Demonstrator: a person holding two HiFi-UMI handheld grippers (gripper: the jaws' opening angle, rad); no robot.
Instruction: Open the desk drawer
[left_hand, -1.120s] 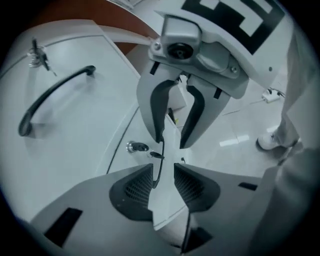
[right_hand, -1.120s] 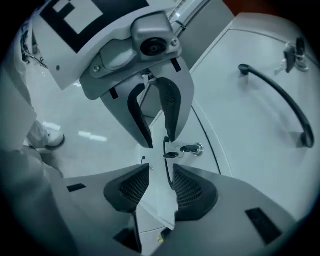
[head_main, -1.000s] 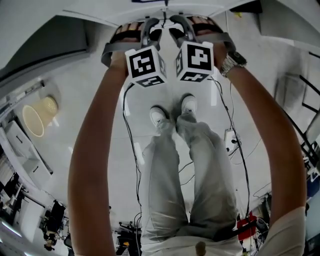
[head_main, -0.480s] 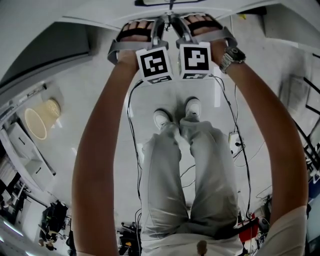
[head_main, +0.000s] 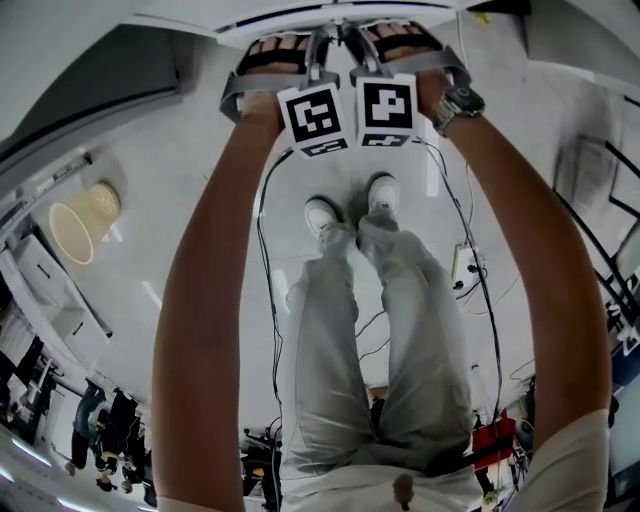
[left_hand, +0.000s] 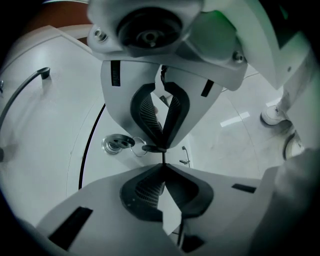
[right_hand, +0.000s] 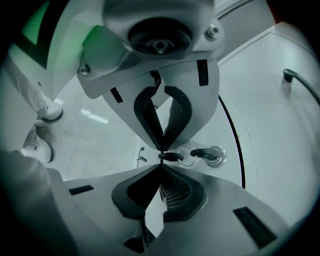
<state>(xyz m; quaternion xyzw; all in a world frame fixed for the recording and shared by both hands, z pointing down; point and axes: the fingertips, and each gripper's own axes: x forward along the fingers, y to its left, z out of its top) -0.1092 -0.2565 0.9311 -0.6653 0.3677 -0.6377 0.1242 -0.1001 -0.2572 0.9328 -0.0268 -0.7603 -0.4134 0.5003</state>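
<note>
The white drawer front carries a curved bar handle and a round lock with a key in it. A ring links that key to a second dark key. My left gripper is closing, its tips pinched on this hanging key. In the right gripper view the lock, ring and hanging key show again, and my right gripper is shut on the key's end. In the head view both grippers reach side by side to the desk edge, with their tips hidden.
A beige waste bin stands on the floor at the left. Cables and a power strip lie beside the person's shoes. A black rack stands at the right. The bar handle sits beyond the lock.
Both grippers have drawn closer together and nearer the desk edge. Their marker cubes have rolled until they sit side by side.
</note>
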